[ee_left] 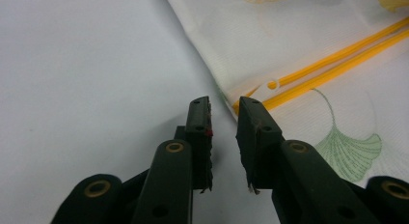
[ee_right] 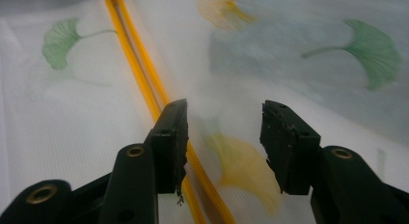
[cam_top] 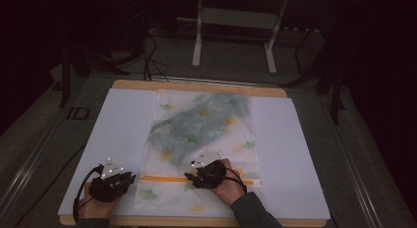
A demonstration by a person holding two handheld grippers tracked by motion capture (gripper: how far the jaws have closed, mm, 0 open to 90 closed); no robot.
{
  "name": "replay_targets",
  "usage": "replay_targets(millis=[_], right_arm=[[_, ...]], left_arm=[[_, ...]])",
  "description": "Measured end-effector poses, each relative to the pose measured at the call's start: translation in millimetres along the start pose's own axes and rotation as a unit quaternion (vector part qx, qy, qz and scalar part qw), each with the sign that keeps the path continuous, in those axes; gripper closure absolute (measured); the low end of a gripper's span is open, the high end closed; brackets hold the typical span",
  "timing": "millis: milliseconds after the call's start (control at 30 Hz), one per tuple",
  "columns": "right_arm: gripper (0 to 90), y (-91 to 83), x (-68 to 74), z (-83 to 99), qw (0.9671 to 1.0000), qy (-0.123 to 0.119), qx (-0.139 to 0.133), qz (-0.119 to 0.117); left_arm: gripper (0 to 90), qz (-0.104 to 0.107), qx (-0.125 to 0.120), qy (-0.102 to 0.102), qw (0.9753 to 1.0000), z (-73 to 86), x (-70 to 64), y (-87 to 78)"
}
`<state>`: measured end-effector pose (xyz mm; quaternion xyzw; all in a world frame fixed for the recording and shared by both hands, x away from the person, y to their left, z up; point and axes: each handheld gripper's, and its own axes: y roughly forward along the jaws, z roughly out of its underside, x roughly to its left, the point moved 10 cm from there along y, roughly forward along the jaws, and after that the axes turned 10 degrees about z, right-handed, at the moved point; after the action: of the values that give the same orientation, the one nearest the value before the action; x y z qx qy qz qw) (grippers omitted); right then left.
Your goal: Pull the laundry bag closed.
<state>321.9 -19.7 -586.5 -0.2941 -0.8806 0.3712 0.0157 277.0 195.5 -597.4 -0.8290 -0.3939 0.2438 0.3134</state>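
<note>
A white mesh bag [cam_top: 206, 154] printed with green and yellow ginkgo leaves lies flat on the white table top [cam_top: 123, 125]. Something blue-grey shows through its upper half. An orange zipper [cam_top: 167, 178] runs across the bag near the front. My left gripper [cam_top: 132, 177] rests just left of the bag. In the left gripper view, the left gripper [ee_left: 224, 110] stands narrowly open at the zipper's end [ee_left: 271, 84], with nothing between the jaws. My right gripper [cam_top: 189, 176] hovers over the bag. In the right gripper view, the right gripper [ee_right: 224, 118] is wide open beside the zipper [ee_right: 140, 64].
The wooden table edge [cam_top: 196, 221] runs along the front and back. White surface lies bare on both sides of the bag [cam_top: 290, 154]. Beyond the table stand a white metal frame [cam_top: 196, 41] and cables [cam_top: 152, 56] on a dark floor.
</note>
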Motion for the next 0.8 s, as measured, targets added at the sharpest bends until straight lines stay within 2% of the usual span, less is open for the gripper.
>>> replay_targets(millis=[167, 267, 333, 467, 600, 800], right_arm=[[57.2, 12.1, 8.2, -11.2, 0.9994, 0.003, -0.016, -0.03], [58.1, 16.5, 10.5, -14.5, 0.9991, -0.002, -0.02, -0.038], [59.2, 21.4, 17.1, -19.0, 0.9983, -0.011, -0.024, -0.052], [61.2, 28.2, 25.1, -24.9, 0.9974, -0.022, -0.025, -0.064], [64.3, 36.0, 32.9, -31.3, 0.9961, -0.021, -0.027, -0.082], [65.2, 45.7, 43.5, -37.0, 0.9949, -0.032, -0.025, -0.092]], left_arm=[[74.1, -0.002, -0.002, -0.005, 1.0, 0.6, 2.1, -0.9], [73.9, -0.003, -0.001, -0.006, 1.0, 1.2, 3.1, -1.3], [73.8, -0.004, -0.002, -0.006, 1.0, 1.2, 4.2, -1.9], [73.2, -0.004, -0.003, -0.008, 1.0, 1.6, 4.8, -2.5], [72.6, -0.004, -0.001, -0.008, 1.0, 2.1, 4.9, -1.9], [72.3, -0.006, 0.0, -0.009, 0.9999, 2.2, 5.7, -1.9]])
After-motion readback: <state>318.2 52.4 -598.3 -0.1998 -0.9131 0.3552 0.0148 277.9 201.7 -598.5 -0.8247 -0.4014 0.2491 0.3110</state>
